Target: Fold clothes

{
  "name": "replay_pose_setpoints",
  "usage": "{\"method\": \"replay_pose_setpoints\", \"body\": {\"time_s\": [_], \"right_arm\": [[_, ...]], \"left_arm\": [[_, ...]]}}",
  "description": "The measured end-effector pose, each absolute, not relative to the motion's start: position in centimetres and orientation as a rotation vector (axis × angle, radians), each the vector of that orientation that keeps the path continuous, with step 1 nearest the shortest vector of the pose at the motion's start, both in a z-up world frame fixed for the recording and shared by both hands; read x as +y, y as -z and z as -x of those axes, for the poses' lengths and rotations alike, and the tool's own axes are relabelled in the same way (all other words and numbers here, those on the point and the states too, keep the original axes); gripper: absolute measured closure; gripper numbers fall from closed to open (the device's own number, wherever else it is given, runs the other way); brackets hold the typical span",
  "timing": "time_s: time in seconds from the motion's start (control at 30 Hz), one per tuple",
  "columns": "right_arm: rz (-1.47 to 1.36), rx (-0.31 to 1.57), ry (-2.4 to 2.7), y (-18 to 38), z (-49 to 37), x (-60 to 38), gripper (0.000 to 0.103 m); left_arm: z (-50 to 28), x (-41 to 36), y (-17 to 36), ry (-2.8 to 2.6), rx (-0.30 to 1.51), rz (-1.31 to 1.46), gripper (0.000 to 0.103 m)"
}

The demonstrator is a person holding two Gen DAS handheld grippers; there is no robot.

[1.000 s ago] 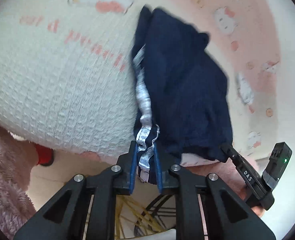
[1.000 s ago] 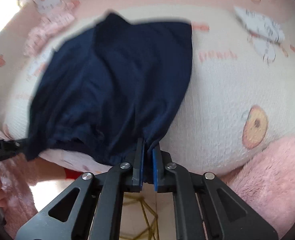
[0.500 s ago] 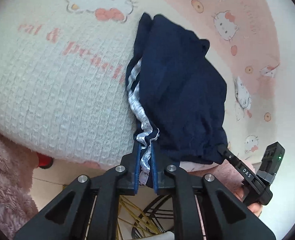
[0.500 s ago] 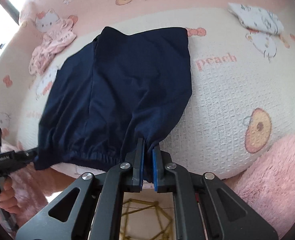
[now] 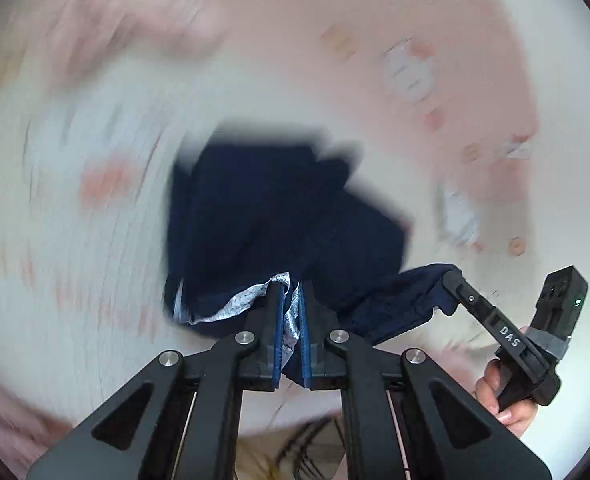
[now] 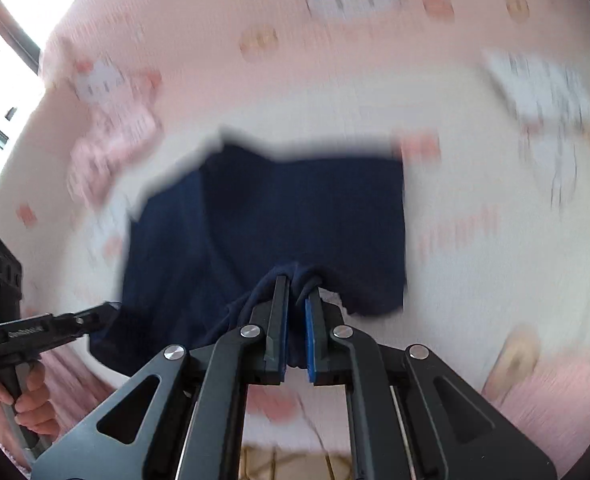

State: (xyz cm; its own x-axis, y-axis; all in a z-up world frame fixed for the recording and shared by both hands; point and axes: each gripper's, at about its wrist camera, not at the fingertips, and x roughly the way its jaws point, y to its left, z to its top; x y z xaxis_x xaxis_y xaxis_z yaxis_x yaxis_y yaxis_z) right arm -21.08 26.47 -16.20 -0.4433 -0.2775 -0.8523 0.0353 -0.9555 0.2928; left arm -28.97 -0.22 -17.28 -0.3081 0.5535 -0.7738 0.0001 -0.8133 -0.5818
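Observation:
A pair of navy shorts [image 5: 279,216] with a silver-white waistband lining [image 5: 243,300] lies on the bed; it also shows in the right wrist view [image 6: 279,216]. My left gripper [image 5: 290,292] is shut on the waistband at one corner. My right gripper [image 6: 295,288] is shut on the other waistband corner, with cloth bunched between its blue pads [image 6: 309,320]. Each gripper shows in the other's view, the right one [image 5: 451,280] and the left one [image 6: 107,310], both pinching navy cloth. Both views are blurred by motion.
The bed cover [image 6: 475,240] is cream and pink with a cat cartoon print. A pink garment [image 6: 111,148] lies at the back left. A fluffy pink blanket [image 6: 555,392] sits at the near right edge. Floor and a wire frame [image 5: 307,448] show below the bed edge.
Both grippers have swung forward over the bed with the waistband, carrying it toward the legs' end. The shorts now look shorter and doubled over. Both views have become blurred.

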Motion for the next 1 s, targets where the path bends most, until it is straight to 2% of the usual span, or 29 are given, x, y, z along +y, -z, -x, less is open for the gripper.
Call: {"method": "replay_pose_setpoints", "body": {"time_s": [0.13,0.27,0.4,0.5,0.77,0.87,1.0], "right_arm": [[-1.223,-0.350,2.657,5.0,23.5,27.2,0.098],[-0.837,-0.385,2.801,-6.6,21.0,28.8,0.099],[-0.643,-0.395,2.857,-11.6,16.0,30.4,0.098],[-0.700,-0.389,2.864,-8.7,14.3,29.6,0.098],[-1.460,-0.457,2.575,13.4,12.2,27.2,0.096],[-1.606,-0.401,2.480,17.6,11.7,25.8,0.096],[-1.657,-0.325,2.441,19.3,12.7,24.1,0.079]], "left_arm": [[31.4,0.4,6.0,-2.261,-0.650,1.265,0.096],[30.4,-0.3,-3.6,-2.313,-0.620,0.986,0.096],[27.0,-1.2,-3.2,-2.318,-0.550,0.992,0.096],[25.1,-1.6,2.2,-2.285,-0.550,1.132,0.096],[20.5,-1.8,16.2,-2.184,-0.582,1.560,0.096],[19.7,-1.9,17.8,-2.170,-0.582,1.612,0.096],[19.8,-2.4,18.3,-2.196,-0.567,1.641,0.095]]}}
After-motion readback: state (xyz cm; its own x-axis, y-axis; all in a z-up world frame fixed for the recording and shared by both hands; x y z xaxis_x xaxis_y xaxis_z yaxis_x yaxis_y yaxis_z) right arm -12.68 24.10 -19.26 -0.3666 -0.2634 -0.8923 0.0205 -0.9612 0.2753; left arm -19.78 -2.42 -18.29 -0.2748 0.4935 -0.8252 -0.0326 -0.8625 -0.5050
